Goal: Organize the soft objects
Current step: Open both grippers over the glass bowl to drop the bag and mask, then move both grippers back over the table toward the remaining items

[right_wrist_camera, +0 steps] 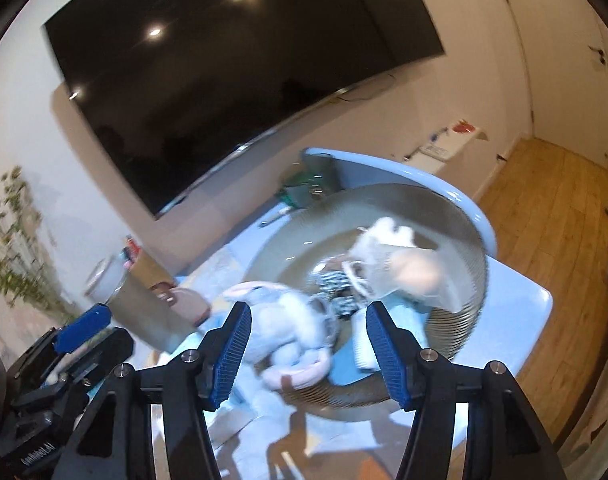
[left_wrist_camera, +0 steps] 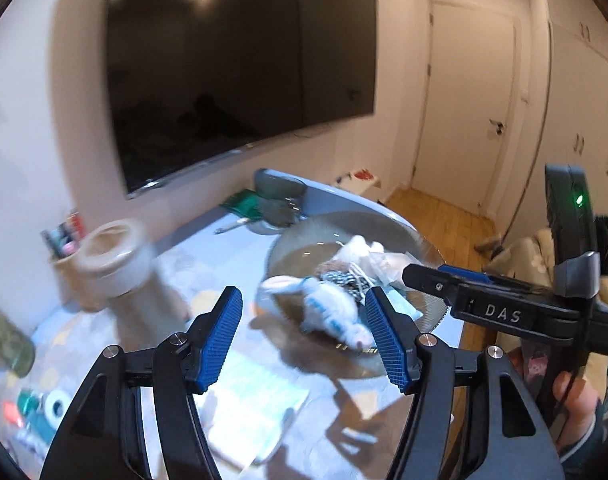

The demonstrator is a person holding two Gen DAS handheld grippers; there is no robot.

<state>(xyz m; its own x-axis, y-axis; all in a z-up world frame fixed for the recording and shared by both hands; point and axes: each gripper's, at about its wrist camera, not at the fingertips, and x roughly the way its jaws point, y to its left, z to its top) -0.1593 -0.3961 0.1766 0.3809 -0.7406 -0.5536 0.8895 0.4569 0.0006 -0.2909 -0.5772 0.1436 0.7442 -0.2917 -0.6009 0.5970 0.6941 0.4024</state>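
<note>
Plush rabbit [left_wrist_camera: 331, 309]: draped over near rim of ribbed bowl [left_wrist_camera: 423, 242] on tabletop [left_wrist_camera: 208, 240], beside other soft items. Judged light, limp, easily squashed. Grasp across torso, not ears. Left gripper [left_wrist_camera: 304, 334] and right gripper [right_wrist_camera: 307, 354]: fingers apart, gripping nothing.

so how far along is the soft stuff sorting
Done: a white-and-blue plush bunny, a black-and-white checked cloth and a white fluffy toy lie in the round ribbed glass bowl. In hand: nothing; left gripper and right gripper are empty. Left: no other soft item visible.
</note>
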